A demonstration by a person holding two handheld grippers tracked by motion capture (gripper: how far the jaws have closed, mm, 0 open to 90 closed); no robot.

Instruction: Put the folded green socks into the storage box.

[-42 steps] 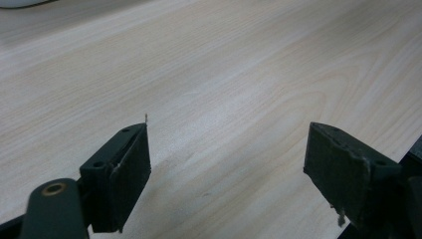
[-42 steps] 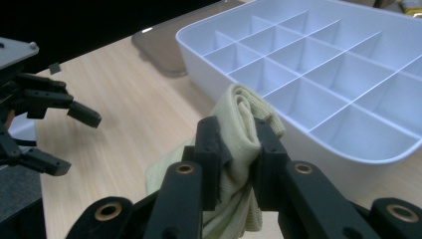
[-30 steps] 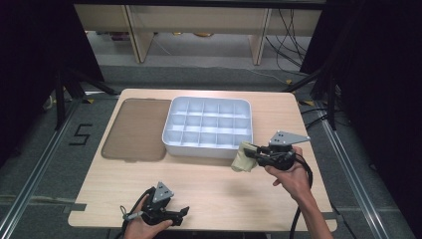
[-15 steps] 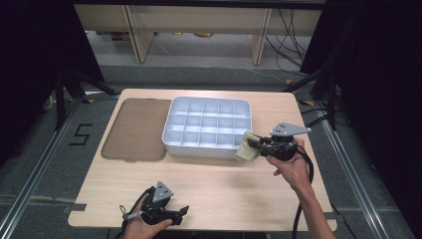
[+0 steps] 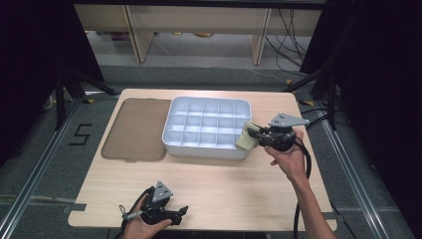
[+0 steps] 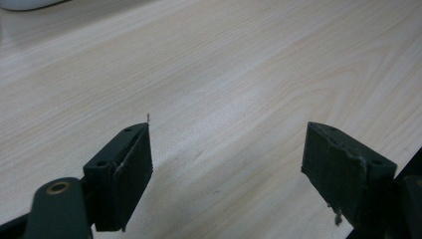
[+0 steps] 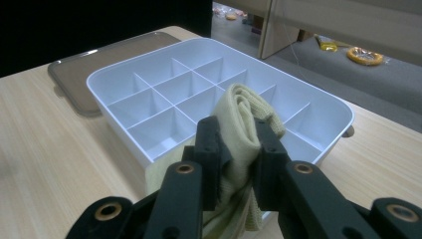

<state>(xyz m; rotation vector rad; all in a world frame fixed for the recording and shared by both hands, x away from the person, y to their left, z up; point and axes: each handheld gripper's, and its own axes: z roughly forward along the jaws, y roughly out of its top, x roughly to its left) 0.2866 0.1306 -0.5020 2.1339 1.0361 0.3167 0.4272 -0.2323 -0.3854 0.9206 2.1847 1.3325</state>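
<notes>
Right gripper view: right gripper pinches the folded cloth (above tray edge).

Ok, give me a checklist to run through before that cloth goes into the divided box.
1. Grip: right gripper clamps the folded cloth between its pads: ok.
2. Cloth above the box rim: at the right edge, height uncertain: cannot tell.
3. Compartments near the cloth empty: ok.
4. Lid off, flat on the table left of the box: ok.
5. Left gripper open, holding nothing, away from the box: ok.
</notes>
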